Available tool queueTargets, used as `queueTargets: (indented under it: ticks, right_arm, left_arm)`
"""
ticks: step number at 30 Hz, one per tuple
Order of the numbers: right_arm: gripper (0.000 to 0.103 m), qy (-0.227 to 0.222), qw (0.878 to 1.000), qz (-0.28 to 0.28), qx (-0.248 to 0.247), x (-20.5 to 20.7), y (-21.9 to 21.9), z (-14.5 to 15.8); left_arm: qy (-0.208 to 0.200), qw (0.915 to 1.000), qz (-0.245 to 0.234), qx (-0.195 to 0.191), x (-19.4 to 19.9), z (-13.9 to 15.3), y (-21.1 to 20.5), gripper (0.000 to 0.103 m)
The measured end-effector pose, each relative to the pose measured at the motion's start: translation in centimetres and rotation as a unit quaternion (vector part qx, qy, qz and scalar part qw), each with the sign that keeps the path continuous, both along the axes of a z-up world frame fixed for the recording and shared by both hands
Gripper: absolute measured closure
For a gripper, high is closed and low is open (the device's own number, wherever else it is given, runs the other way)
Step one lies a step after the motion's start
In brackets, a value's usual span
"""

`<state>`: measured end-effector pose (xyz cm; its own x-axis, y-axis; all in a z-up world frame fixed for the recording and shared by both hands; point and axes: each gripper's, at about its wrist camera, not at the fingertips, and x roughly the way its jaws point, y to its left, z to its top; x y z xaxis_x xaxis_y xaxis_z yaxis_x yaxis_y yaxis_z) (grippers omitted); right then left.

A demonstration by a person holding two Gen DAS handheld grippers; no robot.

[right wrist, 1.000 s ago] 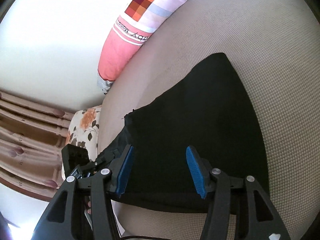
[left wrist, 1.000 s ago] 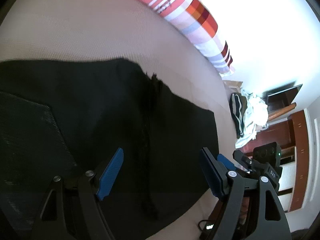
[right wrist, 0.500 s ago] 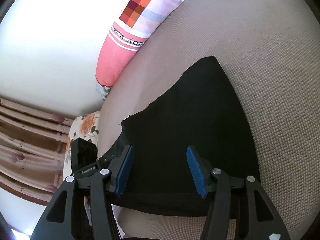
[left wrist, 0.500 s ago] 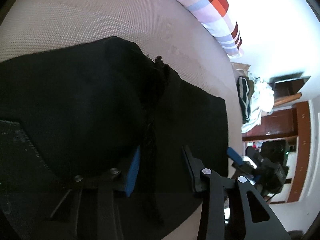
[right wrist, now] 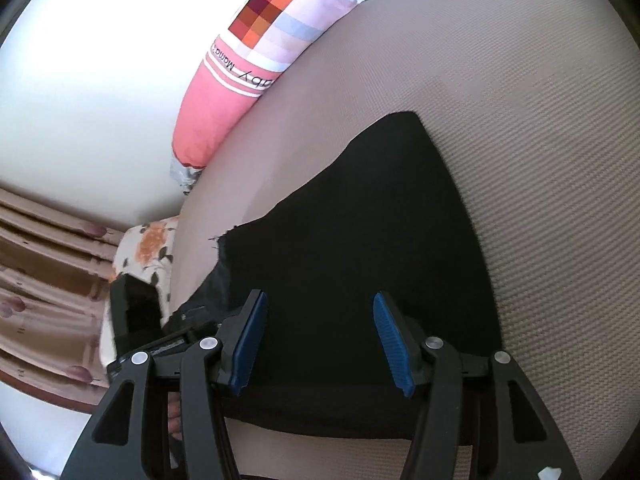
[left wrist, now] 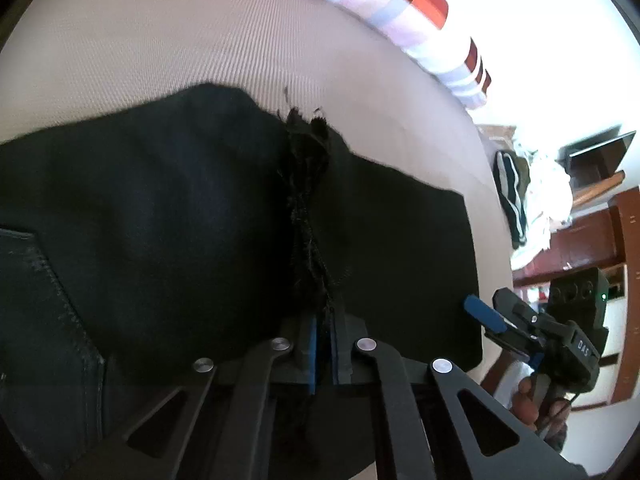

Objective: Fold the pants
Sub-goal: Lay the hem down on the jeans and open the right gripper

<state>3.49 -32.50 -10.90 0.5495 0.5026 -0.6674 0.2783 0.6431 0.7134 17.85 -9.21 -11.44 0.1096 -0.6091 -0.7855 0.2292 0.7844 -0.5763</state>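
- A beige woven bed [right wrist: 520, 120] fills most of both views.
- A long pillow [right wrist: 256, 68], pink at one end and checked in orange, red and pale blue, lies along the bed's far edge against a white wall [right wrist: 80, 80].
- A floral cushion [right wrist: 148, 252] sits at the bed's edge by the brown curtain [right wrist: 44, 280].
- A heap of clothes [left wrist: 532, 200] lies past the bed's other end, near brown wooden furniture [left wrist: 624, 264].
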Motion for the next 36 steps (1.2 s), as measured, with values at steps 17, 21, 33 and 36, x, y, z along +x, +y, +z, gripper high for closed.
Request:
queueTargets:
  ticks: [17,21,33,36]
  right_arm:
    - [0.05,0.007,0.988,0.017,-0.154,1.3,1.5,1.0]
    - [0.05,0.004,0.975,0.031,-0.22,2.8,1.5,1.2]
    - [0.055,0.035,0.961,0.04,-0.271,8.5,0.9,-1.2]
    - [0.055,0.037,0.96,0.04,-0.275,8.3,1.0,-0.9]
  left_arm:
    - [-0.022,0.9991,0.018,0.03,-1.4,-0.3,3.4,0.099]
    - [-0.04,0.9982,0.012,0.042,-1.7,-0.6,3.0,0.097]
    - [-0.077,0.9945,0.01,0.07,-2.5,-0.2,2.4,0.094]
    - [-0.081,0.9939,0.012,0.073,-2.6,-0.1,2.4,0.094]
